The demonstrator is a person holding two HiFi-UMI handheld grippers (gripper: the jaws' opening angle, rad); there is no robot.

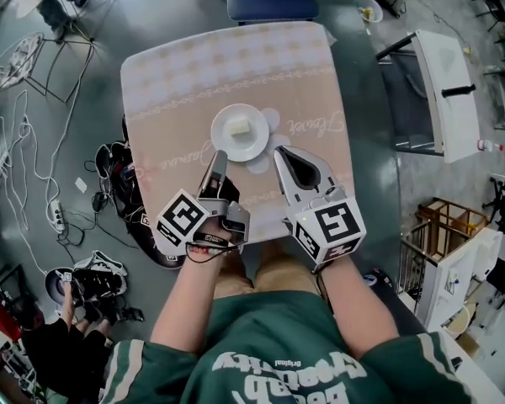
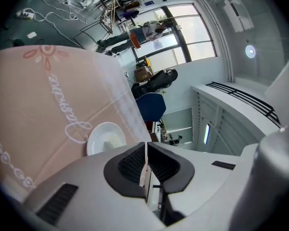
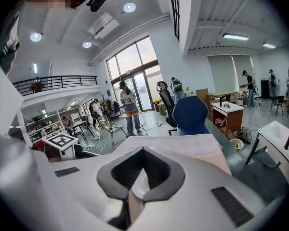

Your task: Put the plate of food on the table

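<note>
the plate (image 1: 240, 133) of food (image 1: 238, 126) sits on the table (image 1: 177, 66), the placing apparently done. the left gripper (image 1: 218, 155) and right gripper (image 1: 280, 151) hover just short of it, both closed and empty; likely only a clean withdrawal remains.

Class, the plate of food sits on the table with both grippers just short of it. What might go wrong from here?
1. The left gripper, jaws shut, hangs close to the near rim of the plate; a forward slip would probably shove the plate across the tablecloth.
2. The right gripper looks just as near on the other side.
3. The food lies loose, so a bump might slide it off.
</note>
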